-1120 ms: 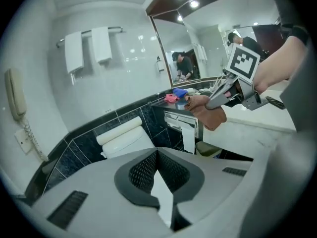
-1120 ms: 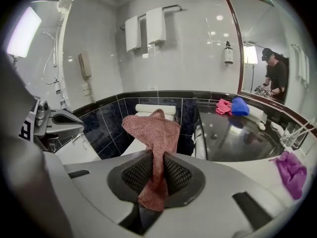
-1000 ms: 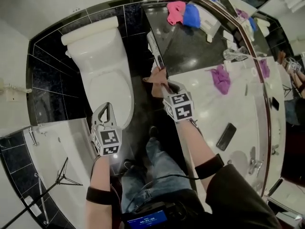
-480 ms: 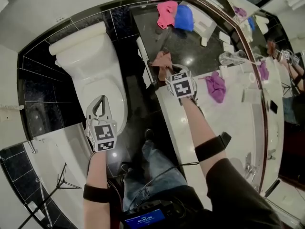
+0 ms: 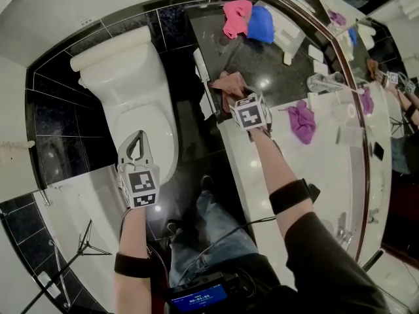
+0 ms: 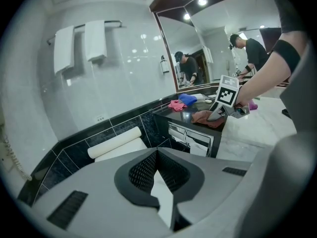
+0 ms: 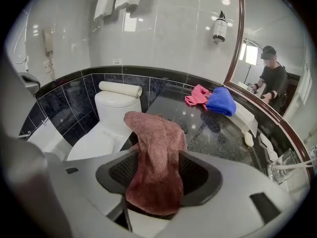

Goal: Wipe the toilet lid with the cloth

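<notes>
- Lying between the spread jaws of the right gripper (image 5: 234, 98), the brownish-red cloth (image 7: 156, 157) drapes loosely across the gap, its far end flopped forward; the jaws have just been opening and the pads do not press on it
- In the head view this gripper and the cloth are over the near corner of the dark counter (image 5: 262, 61), beside the toilet lid (image 5: 145, 113) and apart from it
- The left gripper (image 5: 139, 136), jaws together and empty, hovers over the lid's front edge
- A pink cloth (image 5: 237, 15) and a blue cloth (image 5: 262, 23) lie farther back on the counter
</notes>
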A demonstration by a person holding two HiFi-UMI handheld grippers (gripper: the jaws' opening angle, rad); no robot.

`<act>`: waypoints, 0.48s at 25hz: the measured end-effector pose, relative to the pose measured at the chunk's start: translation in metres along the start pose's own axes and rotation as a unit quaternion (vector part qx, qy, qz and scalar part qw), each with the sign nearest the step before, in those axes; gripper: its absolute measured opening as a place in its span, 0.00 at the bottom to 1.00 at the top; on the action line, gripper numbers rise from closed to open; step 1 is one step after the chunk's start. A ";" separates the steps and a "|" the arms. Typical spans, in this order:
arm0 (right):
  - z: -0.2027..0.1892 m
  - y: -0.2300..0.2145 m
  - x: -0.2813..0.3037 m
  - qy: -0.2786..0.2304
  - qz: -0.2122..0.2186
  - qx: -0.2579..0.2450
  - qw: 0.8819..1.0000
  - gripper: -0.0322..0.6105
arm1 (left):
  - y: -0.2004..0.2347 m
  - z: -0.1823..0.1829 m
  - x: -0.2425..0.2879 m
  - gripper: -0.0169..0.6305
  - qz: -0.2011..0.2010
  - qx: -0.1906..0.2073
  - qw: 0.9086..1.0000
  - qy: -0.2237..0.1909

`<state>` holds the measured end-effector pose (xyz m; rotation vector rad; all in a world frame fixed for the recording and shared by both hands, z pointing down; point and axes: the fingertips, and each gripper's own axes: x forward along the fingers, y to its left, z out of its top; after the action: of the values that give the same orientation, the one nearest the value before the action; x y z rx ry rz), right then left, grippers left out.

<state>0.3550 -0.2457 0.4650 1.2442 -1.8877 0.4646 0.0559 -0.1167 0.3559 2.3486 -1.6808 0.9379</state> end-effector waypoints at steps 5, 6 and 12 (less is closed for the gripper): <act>0.015 0.001 -0.023 -0.036 -0.015 0.007 0.999 0.49 | 0.008 -0.010 -0.021 0.06 0.007 -0.012 1.000 -0.001; 0.019 0.004 -0.029 -0.042 -0.016 0.008 0.999 0.49 | 0.012 -0.010 -0.026 0.06 0.009 -0.011 1.000 -0.003; 0.038 0.045 -0.093 -0.087 0.009 0.022 0.996 0.44 | 0.031 0.003 -0.075 0.06 0.019 -0.014 1.000 -0.020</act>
<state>0.3162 -0.1966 0.3744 1.3337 -2.0463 0.4200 0.0149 -0.0683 0.3051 2.3403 -1.7489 0.8724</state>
